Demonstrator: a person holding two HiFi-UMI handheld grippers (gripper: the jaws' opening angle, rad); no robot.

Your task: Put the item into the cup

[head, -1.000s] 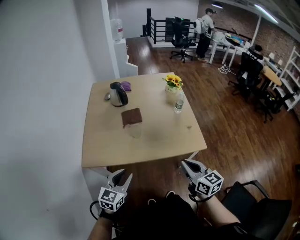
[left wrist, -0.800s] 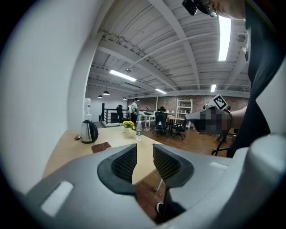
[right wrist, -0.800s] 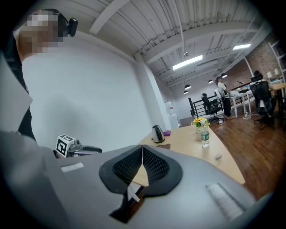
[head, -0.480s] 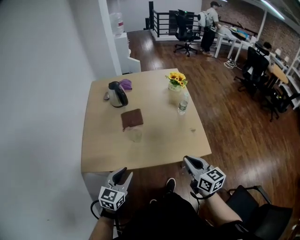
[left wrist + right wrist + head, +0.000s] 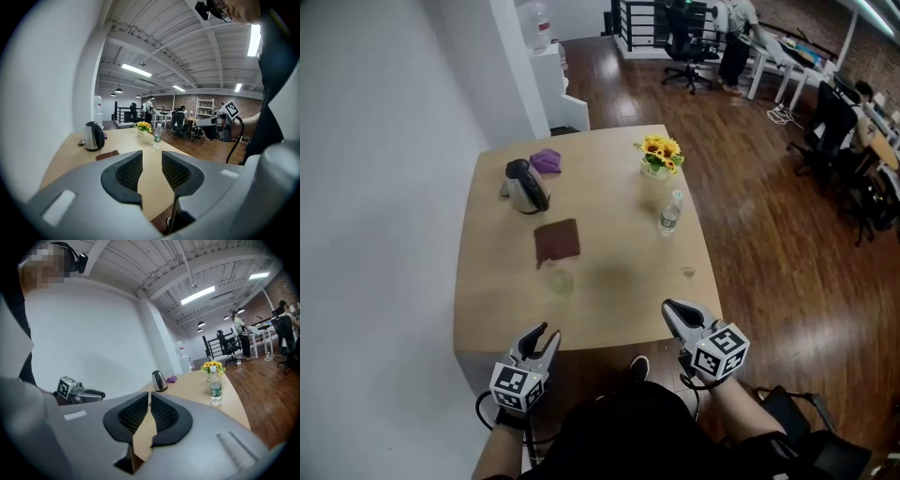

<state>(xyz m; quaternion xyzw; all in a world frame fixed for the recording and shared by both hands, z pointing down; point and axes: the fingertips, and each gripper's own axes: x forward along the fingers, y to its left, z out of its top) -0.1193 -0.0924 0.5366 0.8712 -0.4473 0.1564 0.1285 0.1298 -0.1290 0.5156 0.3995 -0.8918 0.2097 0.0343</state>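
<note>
Left gripper point(image 5: 544, 334): jaws apart, empty, at the table's point(image 5: 619, 281) near edge.
Right gripper point(image 5: 671, 307): jaws opening, narrow gap, nothing between.
Brown flat item point(image 5: 556, 242): mid-table, well ahead of both grippers.
Clear cup point(image 5: 561, 281): just beside it, nearer the grippers.

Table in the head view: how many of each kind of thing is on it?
Kettle: 1
Purple cloth: 1
Vase of yellow flowers: 1
Water bottle: 1
Brown flat item: 1
Clear cup: 1
Total: 6
</note>
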